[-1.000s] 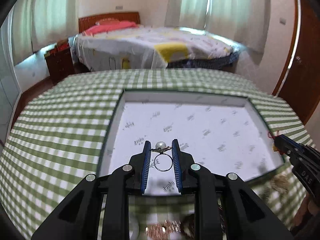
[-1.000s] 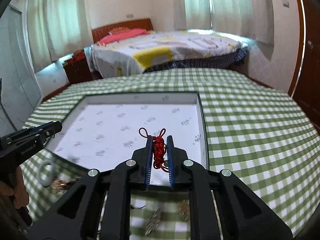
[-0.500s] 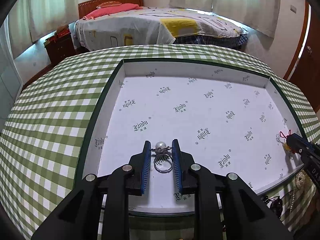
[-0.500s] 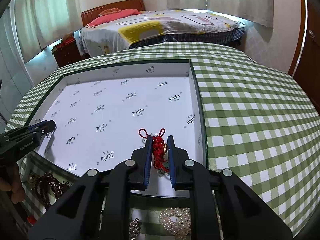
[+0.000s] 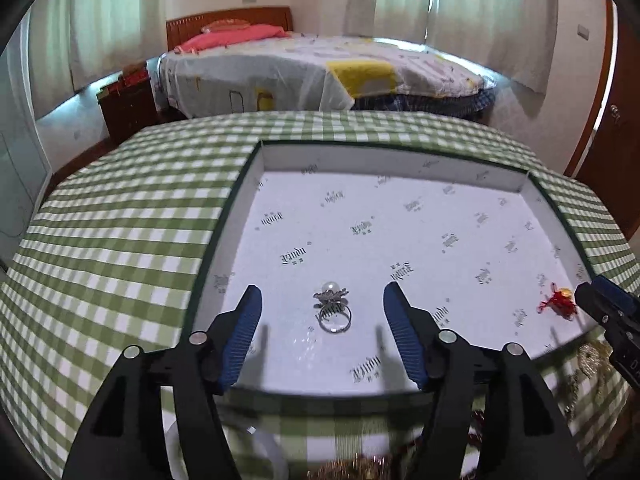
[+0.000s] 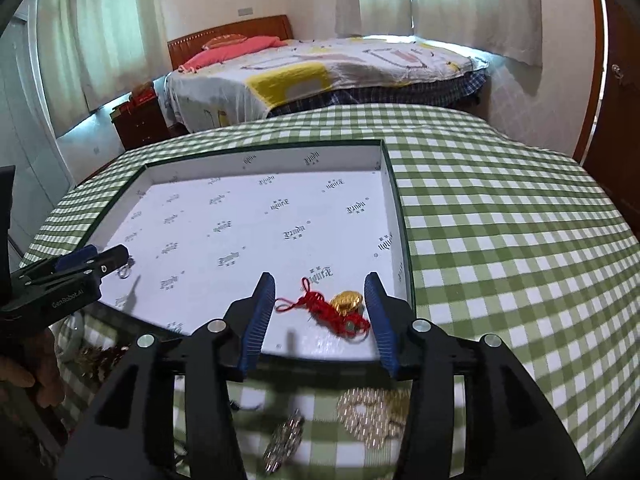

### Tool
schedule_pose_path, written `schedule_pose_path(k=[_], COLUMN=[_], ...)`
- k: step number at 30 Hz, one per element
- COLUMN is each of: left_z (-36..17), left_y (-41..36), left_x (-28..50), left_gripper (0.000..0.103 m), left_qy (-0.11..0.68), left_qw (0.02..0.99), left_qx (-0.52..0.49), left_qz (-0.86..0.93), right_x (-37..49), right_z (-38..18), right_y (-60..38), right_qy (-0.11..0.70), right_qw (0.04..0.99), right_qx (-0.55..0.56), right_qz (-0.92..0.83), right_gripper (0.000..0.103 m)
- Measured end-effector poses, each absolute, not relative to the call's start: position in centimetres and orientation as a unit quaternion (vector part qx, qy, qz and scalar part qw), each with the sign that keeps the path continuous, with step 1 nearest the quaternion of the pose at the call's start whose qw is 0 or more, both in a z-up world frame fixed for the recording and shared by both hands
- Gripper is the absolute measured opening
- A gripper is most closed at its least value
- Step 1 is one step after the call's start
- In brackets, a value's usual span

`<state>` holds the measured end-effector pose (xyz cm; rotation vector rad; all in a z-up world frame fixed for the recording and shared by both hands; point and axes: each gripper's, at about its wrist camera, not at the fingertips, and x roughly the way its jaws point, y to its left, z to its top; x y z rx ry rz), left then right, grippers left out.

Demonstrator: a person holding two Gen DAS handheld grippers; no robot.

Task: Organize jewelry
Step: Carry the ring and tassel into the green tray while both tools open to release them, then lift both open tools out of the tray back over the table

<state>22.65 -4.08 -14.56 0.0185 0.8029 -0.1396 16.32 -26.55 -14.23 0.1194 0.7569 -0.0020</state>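
With both grippers spread wide, left gripper (image 5: 322, 306) has its fingers (image 5: 244, 336) either side of the pearl ring (image 5: 333, 313), not touching; ring lies on tray (image 5: 400, 164) floor near front-left. Right gripper (image 6: 320, 296) fingers (image 6: 378, 320) flank the red knot charm (image 6: 332, 308) with gold piece, lying at tray's front-right corner. Tray on green-checked bench (image 6: 500, 240); more jewelry (image 6: 368, 416) blurred below.

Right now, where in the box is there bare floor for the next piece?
Bare: the box floor's whole far half, plus the stretch between the pearl ring and the red knot charm. Crowded: the near wall, where ring, charm and both open grippers sit, left, right. Loose jewelry clutters the cloth in front.
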Motion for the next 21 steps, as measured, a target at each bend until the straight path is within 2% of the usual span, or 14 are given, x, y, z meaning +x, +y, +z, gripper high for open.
schedule_pose_path(k=[9, 21], left_z=[-12.6, -12.3], left_y=[-2.3, 0.2], left_x=[16.1, 9.8], left_gripper=[0.064, 0.065], left_qy=[0.352, 0.354], left_qw=[0.934, 0.935], left_qx=[0.014, 0.005], left_qz=[-0.057, -0.039], right_x=[9.9, 3.8], right_z=[-13.3, -13.4], right_y=[-24.3, -19.8], right_qy=[0.354, 0.361], right_qw=[0.934, 0.930], right_qx=[0.048, 0.039], right_qz=[0.014, 0.062], right_gripper=[0.049, 0.049])
